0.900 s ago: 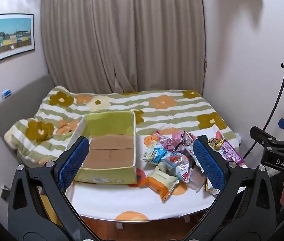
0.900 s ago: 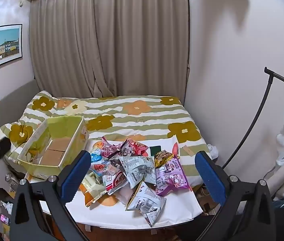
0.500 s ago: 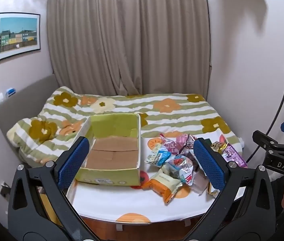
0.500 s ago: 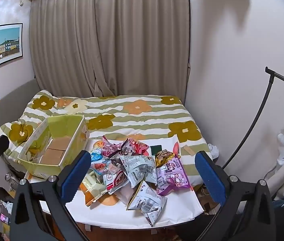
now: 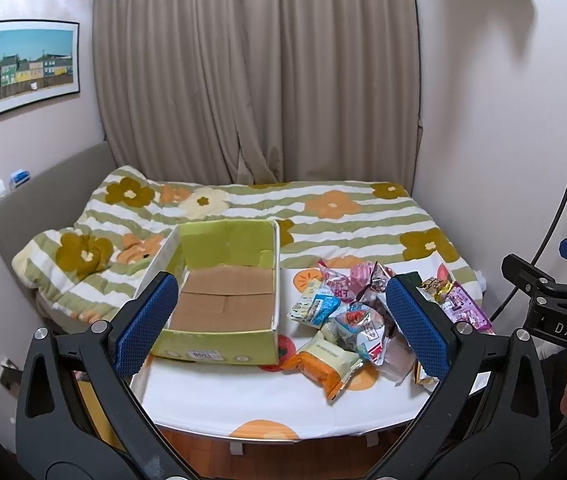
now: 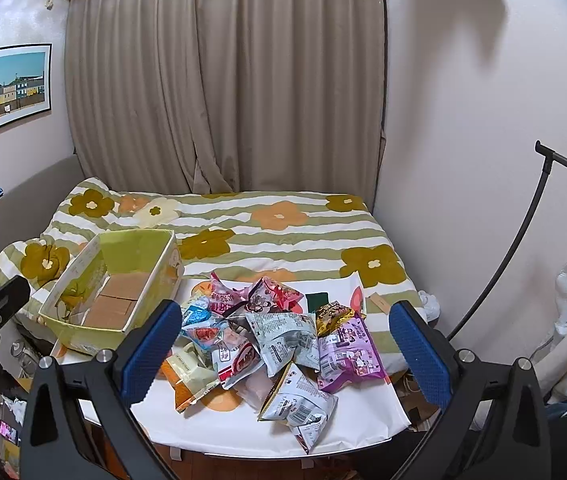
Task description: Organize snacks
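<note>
A heap of snack packets [image 5: 347, 320] [image 6: 275, 332] lies on a white board [image 5: 243, 400] [image 6: 363, 420] at the near end of the bed. To its left stands an open green cardboard box [image 5: 223, 288] [image 6: 115, 288], with only its brown bottom flaps showing inside. An orange and cream packet [image 5: 325, 362] lies nearest the front edge. My left gripper [image 5: 283, 320] is open and hangs in the air before the box and the heap, holding nothing. My right gripper [image 6: 283, 344] is open too, well short of the heap. The right gripper's body [image 5: 555, 300] shows at the left wrist view's right edge.
The bed with a flowered, striped quilt [image 5: 323, 216] [image 6: 283, 232] fills the room up to a beige curtain [image 5: 259, 72]. A dark lamp stand [image 6: 523, 248] curves up at the right. A framed picture [image 5: 33, 66] hangs on the left wall. Clutter lies on the floor at the left [image 6: 11, 400].
Both views have shifted a little: the box and the packets sit slightly lower and larger in the left wrist view. Both grippers stay wide open and nothing on the bed has moved.
</note>
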### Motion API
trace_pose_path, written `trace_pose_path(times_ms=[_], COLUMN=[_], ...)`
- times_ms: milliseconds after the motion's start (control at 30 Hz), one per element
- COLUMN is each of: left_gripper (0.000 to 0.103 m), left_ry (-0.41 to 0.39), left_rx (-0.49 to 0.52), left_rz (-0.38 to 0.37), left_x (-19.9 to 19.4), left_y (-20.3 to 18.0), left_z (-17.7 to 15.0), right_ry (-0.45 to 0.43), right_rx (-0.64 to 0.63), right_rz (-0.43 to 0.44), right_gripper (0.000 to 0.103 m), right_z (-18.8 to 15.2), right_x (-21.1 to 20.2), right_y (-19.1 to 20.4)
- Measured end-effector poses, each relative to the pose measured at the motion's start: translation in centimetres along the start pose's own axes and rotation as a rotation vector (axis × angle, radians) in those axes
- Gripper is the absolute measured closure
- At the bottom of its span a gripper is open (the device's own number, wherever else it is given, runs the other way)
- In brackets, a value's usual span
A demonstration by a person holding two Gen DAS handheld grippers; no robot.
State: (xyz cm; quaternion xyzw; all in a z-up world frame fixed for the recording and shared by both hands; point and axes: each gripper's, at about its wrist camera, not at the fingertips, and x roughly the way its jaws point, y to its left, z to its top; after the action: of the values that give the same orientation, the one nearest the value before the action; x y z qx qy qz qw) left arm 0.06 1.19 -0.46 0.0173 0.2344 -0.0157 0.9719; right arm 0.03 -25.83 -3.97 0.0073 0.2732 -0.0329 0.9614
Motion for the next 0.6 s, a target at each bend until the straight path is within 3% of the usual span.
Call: trace_pose_path(times_ms=[600], left_gripper=[0.0], left_ry=[0.012], left_rx=[0.006], left_rz=[-0.007], left_x=[0.24], left_y=[-0.44], left_z=[0.18], right_ry=[0.003], right_rx=[-0.001], right_rz=[0.005], right_gripper=[0.0], right_z=[0.28], right_x=[0.16], right_y=[0.03])
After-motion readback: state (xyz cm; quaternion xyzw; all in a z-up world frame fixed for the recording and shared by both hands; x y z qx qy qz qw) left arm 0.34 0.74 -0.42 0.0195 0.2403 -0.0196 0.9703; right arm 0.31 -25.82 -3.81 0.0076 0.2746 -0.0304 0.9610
